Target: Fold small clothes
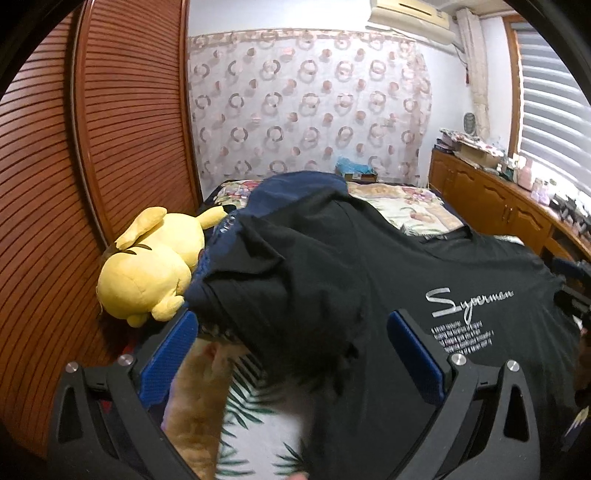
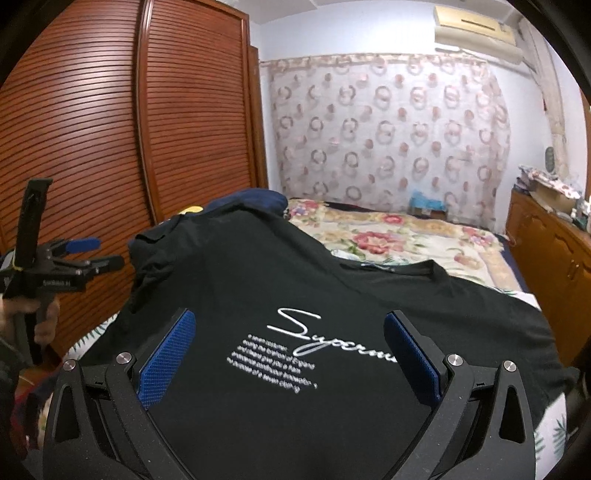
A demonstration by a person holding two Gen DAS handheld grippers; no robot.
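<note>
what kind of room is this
Most likely a home bedroom: a bed with a floral bedspread, a louvered wooden wardrobe beside it, and a wall air conditioner. A black t-shirt lies spread on the bed.

— Where's the left wrist camera looking from?
— Low over the bed, close above the black T-shirt [image 1: 332, 258], facing the curtain [image 1: 306, 103] at upper centre.
— And the right one?
— Same heading, close over the shirt's print; both share shirt, curtain, wardrobe [image 2: 110, 110] at left.
</note>
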